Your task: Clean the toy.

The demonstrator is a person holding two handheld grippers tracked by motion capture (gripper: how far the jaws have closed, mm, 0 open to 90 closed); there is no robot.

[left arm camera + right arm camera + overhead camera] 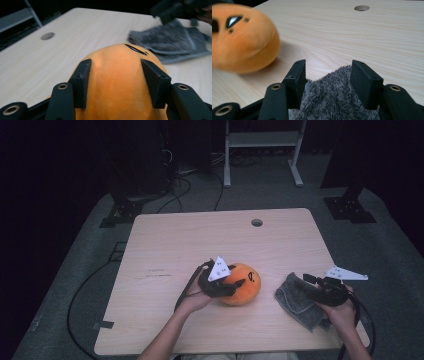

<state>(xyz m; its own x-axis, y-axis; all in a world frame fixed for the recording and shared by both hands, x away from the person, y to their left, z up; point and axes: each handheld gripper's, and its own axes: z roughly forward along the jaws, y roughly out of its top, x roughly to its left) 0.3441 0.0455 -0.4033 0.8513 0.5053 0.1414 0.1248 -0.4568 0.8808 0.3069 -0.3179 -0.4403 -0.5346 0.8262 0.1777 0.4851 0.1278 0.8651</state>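
We hold the round orange plush toy (243, 283) at table centre clenched in our left gripper (116, 75), while our right gripper (328, 77), jaws apart around the grey fluffy cloth (334, 100), sits to the toy's right

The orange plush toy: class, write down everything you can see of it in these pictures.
The orange plush toy is a rounded, soft-looking ball of short orange fabric with black face markings on its upper right side. It sits on the wooden table, a little right of the middle near the front edge. The left tool grips it from the left, both jaws pressing its sides. The grey towel lies to its right, apart from it.
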